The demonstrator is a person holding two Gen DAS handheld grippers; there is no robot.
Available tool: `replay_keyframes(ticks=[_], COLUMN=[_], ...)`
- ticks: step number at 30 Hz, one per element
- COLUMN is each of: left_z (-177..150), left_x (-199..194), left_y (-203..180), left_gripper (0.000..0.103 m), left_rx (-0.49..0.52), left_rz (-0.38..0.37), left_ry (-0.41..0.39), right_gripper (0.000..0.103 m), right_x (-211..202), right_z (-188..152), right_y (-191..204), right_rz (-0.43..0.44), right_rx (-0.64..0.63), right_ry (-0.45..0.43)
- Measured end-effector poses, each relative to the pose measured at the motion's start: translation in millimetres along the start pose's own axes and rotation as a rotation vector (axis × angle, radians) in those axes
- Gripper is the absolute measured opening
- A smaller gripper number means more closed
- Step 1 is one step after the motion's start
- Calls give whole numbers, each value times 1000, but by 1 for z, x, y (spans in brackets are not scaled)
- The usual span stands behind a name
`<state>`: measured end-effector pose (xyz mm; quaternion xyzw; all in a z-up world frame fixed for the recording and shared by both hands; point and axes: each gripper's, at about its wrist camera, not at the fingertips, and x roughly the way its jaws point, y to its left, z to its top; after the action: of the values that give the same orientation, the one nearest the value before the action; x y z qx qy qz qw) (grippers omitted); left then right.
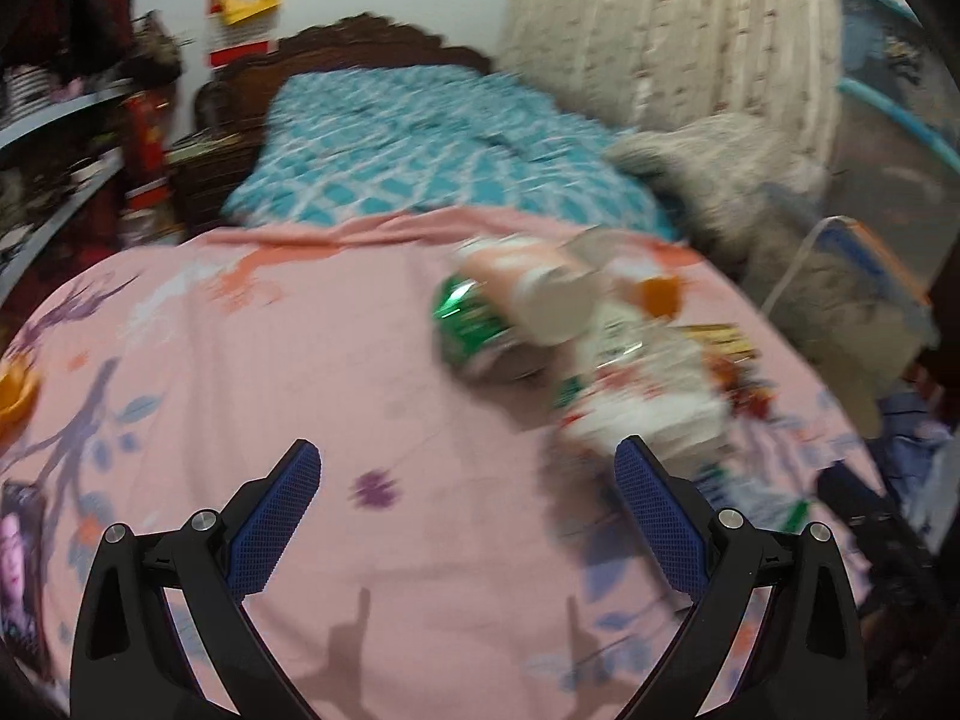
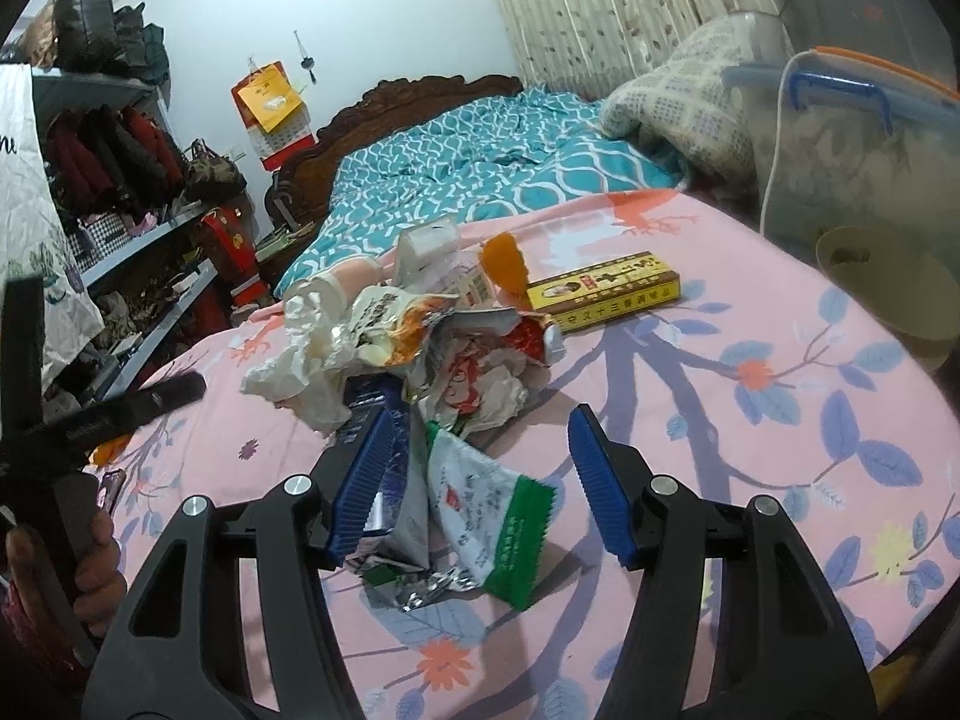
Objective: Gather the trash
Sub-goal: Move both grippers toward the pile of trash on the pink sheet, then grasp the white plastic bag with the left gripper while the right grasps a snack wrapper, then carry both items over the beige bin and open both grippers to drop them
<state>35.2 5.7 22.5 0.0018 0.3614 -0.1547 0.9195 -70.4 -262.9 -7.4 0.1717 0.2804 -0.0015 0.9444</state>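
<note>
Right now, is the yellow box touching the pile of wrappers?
Touching. In the right wrist view the yellow box's near-left corner meets the red-and-white wrapper at the edge of the pile, with no pink sheet visible between them.

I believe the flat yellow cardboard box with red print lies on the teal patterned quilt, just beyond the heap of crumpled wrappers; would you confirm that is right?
Not quite: the flat yellow cardboard box with red print lies on the pink floral bedsheet, not on the teal patterned quilt, which is further back. It does sit just beyond the heap of crumpled wrappers. The right wrist view shows this.
</note>
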Motion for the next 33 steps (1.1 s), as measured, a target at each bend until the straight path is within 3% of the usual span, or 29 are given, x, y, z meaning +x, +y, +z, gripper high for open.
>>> replay_keyframes(ticks=[2,6,10,12,13,14,16,18,20,22,23,27,33], left_z=[8,15,17,16,15,14,15,14,12,10,9,10,22], left_x=[5,21,41,48,51,54,52,49,45,42,40,31,7], left_y=[-16,-44,-67,-69,-69,-68,-62,-55,-50,-42,-39,-29,-22], left_gripper=[94,94,94,86,71,64,59,57,55,54,54,54,54], left_rx=[37,99,168,174,177,176,157,148,140,130,126,94,39], left_rz=[-52,-80,-99,-109,-108,-115,-135,-137,-142,-154,-158,-170,-218], left_ry=[-6,4,24,37,51,64,62,49,43,39,36,21,-41], right_gripper=[63,64,64,64,64,63,62,56,39,30,20,17,17], right_x=[0,7,32,48,54,60,77,95,110,119,120,104,51], right_z=[5,26,44,50,52,54,57,58,56,54,53,56,61], right_y=[-3,-3,-7,-8,-8,-7,-7,-7,-6,-1,0,1,-42], right_rz=[4,38,111,150,165,179,211,245,287,319,331,323,305], right_rx=[5,-6,32,60,69,80,104,132,158,164,164,152,260], right_ry=[-4,-3,63,104,119,136,177,227,268,287,288,213,76])
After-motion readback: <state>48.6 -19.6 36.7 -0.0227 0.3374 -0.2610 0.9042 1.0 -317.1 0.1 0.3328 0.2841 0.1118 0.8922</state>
